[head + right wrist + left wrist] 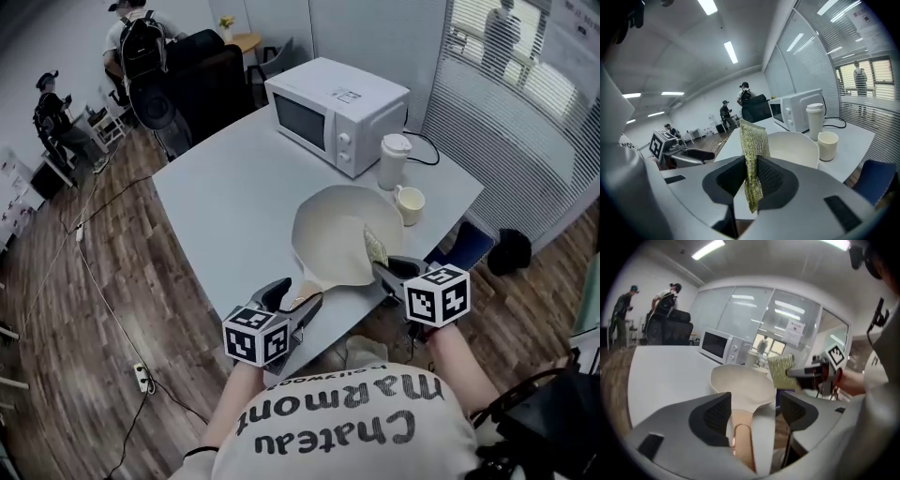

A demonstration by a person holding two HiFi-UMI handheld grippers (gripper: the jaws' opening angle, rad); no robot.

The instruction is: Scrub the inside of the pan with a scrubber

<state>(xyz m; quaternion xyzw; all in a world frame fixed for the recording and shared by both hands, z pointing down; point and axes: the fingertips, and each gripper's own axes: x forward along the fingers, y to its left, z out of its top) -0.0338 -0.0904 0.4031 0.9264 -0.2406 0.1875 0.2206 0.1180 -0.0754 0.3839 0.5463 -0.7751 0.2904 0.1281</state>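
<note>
Tabletop (225, 211), pale grey, meets the person at its near corner, and both tools work there. The left gripper (298, 300) hovers just inside that corner. In the left gripper view, the left gripper (754, 411) has its jaws fairly wide apart. The tan handle (743, 441) of the pan (740, 383) runs between them. It lies close along the left pad, with a clear gap to the right pad, so nothing is clamped.

The pan (337, 234), cream inside and out, rests on the tabletop just beyond the near corner. Its bowl lies toward the right edge and its handle (303, 300) points back at the person.

At the pan's right rim, the right gripper (382, 267) holds the scrubber (375, 247). In the right gripper view, the right gripper (751, 176) has its jaws pressed narrow on the scrubber (753, 140). This is a thin green-gold mesh pad, standing on edge between the pads. Part of it sticks out above the jaws and a tail hangs below them. Whether it touches the pan (794, 147) I cannot tell.

Just past the pan along the right edge sits a small mug (410, 203). A white lidded cup (394, 159) stands close behind it. A white microwave (337, 112) stands by the far edge, its cord trailing toward the right edge.
</note>
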